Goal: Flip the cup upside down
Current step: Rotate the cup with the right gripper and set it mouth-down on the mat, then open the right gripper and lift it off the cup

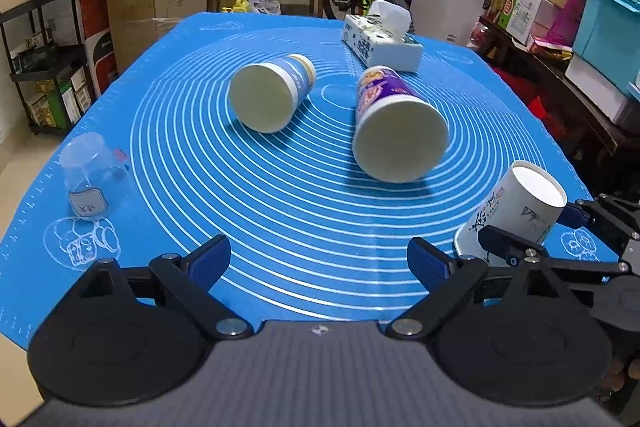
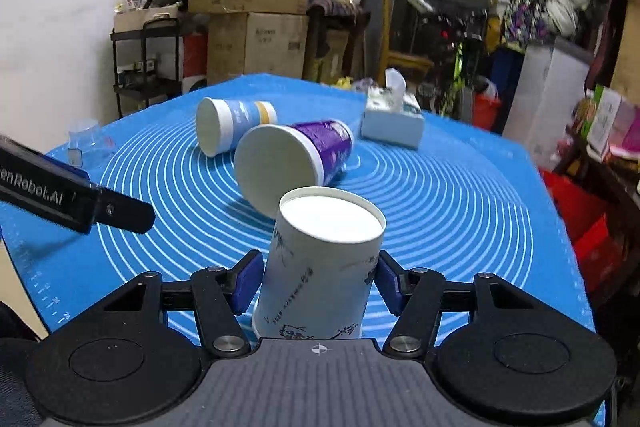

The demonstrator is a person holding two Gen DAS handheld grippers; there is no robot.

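A white paper cup with ink drawings (image 2: 320,267) stands upside down, base up, on the blue mat (image 2: 460,211); it also shows in the left wrist view (image 1: 516,211). My right gripper (image 2: 316,285) has a finger on each side of it, pads at or near its wall. A purple cup (image 1: 394,123) and a blue-and-white cup (image 1: 270,93) lie on their sides mid-mat, open mouths toward me. My left gripper (image 1: 320,261) is open and empty above the mat's near edge, left of the white cup.
A tissue box (image 1: 380,41) sits at the mat's far side. A clear plastic cup (image 1: 90,179) stands upside down at the left edge. Shelves, cardboard boxes, a bicycle and a fridge surround the table.
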